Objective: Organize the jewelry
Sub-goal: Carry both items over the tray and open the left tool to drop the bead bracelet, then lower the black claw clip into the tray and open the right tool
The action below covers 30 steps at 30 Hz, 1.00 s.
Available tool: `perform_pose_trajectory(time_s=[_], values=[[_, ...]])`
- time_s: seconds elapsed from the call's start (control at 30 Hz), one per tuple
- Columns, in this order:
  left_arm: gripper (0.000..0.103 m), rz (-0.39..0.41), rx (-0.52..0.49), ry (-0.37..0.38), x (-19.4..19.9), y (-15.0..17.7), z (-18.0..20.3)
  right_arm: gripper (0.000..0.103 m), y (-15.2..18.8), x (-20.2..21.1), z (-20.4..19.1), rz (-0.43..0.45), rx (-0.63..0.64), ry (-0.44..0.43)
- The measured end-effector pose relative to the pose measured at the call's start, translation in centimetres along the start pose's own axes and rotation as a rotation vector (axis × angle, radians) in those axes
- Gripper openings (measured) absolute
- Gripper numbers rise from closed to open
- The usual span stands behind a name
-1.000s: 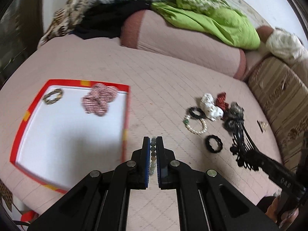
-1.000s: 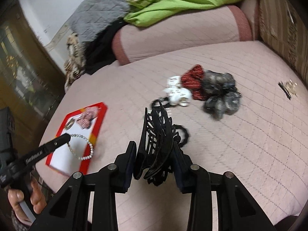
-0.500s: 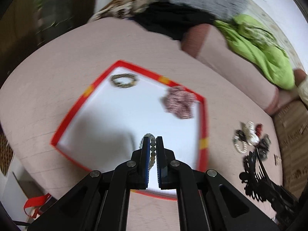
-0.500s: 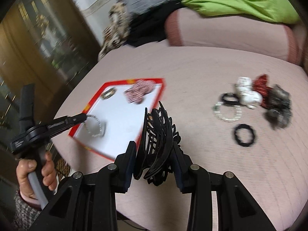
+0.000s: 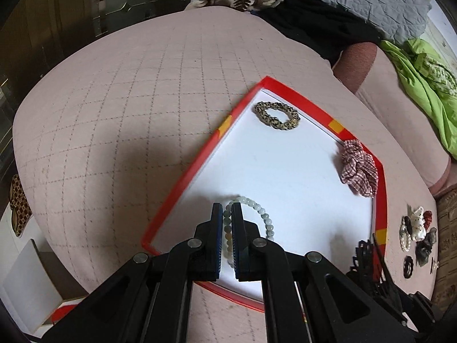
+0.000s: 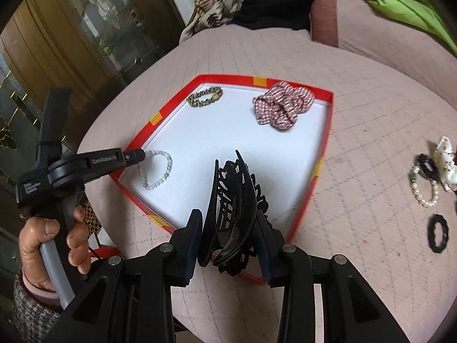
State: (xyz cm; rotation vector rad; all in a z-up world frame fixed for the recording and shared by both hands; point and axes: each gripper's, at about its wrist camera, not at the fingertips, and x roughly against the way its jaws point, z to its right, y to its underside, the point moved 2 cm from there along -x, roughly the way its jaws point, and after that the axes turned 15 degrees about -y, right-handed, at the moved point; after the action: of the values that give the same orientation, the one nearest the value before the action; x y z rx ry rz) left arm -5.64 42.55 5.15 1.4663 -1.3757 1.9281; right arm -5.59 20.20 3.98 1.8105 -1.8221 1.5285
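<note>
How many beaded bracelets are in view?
2. A pale green bracelet held in the left tongs over the red tray; a pearl bracelet lying on the pink cover right of it. The pile may hide more.

Counts, both views:
- Trays: 1, red-rimmed tray (image 6: 328, 131).
- In tray: 3 items. 1 gold chain bracelet (image 5: 277, 115), 1 checked scrunchie (image 6: 281, 105), 1 pale bead bracelet (image 6: 156, 170).
- Hair claws: 1, black claw (image 6: 232, 200).
- Loose on bed (image 5: 114, 114), right-wrist view: 1 pearl bracelet (image 6: 425, 190), 2 black hair ties (image 6: 438, 233) (image 6: 427, 166), 1 white scrunchie (image 6: 445, 163).
- Left-wrist view adds 1 red piece (image 5: 428, 216), 1 grey piece (image 5: 427, 245); too small to tell more.
- Grippers: 2.
</note>
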Motion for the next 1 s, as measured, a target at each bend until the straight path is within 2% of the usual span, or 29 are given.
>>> perform_pose_trajectory(time_s=[0.2, 0.47, 0.5, 0.57, 0.6, 0.63, 0.73, 1.0], values=[[0.006, 0.01, 0.0, -0.009, -0.5, -0.3, -0.2, 0.039, 0.1, -1.7, 0.4, -0.026, -0.011, 0.01], [0.006, 0.01, -0.002, -0.007, -0.4, -0.2, 0.0, 0.04, 0.5, -2.0, 0.3, -0.025, 0.001, 0.021], [0.01, 0.011, -0.003, -0.007, -0.2, -0.2, 0.0, 0.04, 0.5, -2.0, 0.2, -0.024, 0.0, 0.02], [0.025, 0.017, -0.001, -0.006, 0.2, -0.1, 0.1, 0.042, 0.5, -2.0, 0.3, -0.018, -0.009, 0.018], [0.036, 0.024, 0.004, -0.005, 0.5, -0.1, 0.1, 0.044, 0.5, -2.0, 0.4, -0.017, -0.017, 0.015], [0.041, 0.033, 0.011, -0.006, 0.9, -0.1, 0.0, 0.047, 0.6, -2.0, 0.5, -0.017, -0.026, 0.011], [0.042, 0.044, 0.021, -0.004, 1.8, -0.1, 0.0, 0.052, 0.6, -1.5, 0.6, -0.004, -0.033, 0.011], [0.047, 0.098, -0.02, -0.04, 4.8, 0.3, 0.7, 0.058, 0.8, 1.5, 0.3, 0.047, -0.038, -0.006]])
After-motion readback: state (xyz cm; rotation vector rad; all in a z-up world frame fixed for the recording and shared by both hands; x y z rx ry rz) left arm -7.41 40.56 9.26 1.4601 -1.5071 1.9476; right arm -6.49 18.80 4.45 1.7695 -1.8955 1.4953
